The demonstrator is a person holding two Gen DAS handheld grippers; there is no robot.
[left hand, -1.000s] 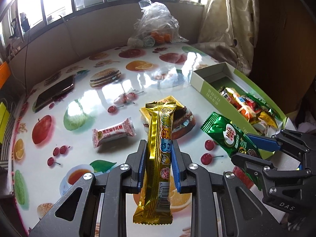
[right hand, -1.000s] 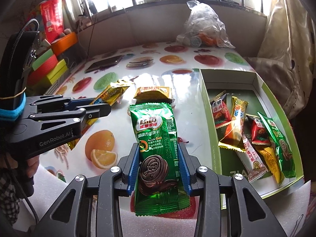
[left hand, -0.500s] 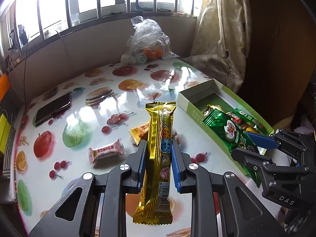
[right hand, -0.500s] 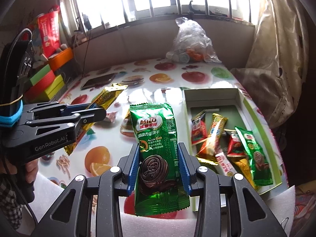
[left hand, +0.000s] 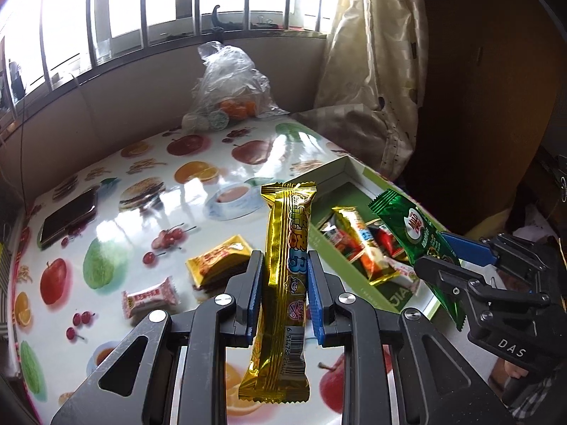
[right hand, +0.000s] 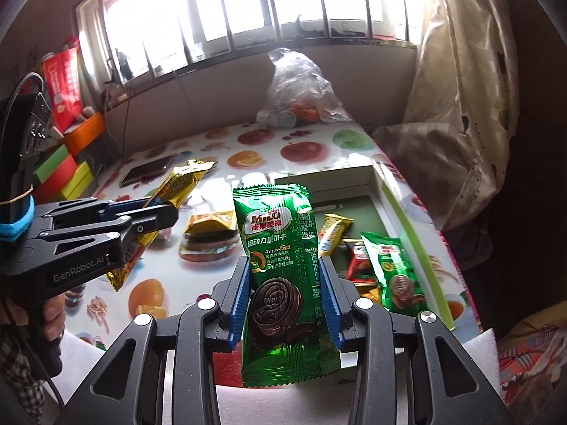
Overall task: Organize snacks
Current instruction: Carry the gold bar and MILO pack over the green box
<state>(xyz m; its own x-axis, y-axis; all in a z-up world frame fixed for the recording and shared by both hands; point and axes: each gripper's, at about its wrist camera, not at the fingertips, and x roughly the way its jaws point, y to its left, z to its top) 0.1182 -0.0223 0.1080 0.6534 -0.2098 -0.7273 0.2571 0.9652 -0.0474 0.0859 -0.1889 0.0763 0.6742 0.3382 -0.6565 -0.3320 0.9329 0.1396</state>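
My left gripper (left hand: 283, 272) is shut on a long gold snack bar (left hand: 285, 248), held upright above the fruit-print table (left hand: 149, 163). My right gripper (right hand: 285, 276) is shut on a green Milo biscuit packet (right hand: 280, 248), also lifted off the table. The right gripper with its green packet (left hand: 414, 237) shows at the right of the left wrist view, over the green box (left hand: 358, 173). In the right wrist view the left gripper with the gold bar (right hand: 170, 194) hangs at the left. The box (right hand: 407, 226) holds several wrapped snacks.
A gold-wrapped cake (left hand: 216, 265) and a pink-white candy (left hand: 150, 299) lie on the table. A phone (left hand: 67, 217) lies at the far left. A clear plastic bag (left hand: 230, 85) stands by the window wall. A curtain (left hand: 372, 71) hangs behind the box.
Both grippers have risen with their snacks and moved right toward the box. The table looks further below, and the green packet now hangs over the box.
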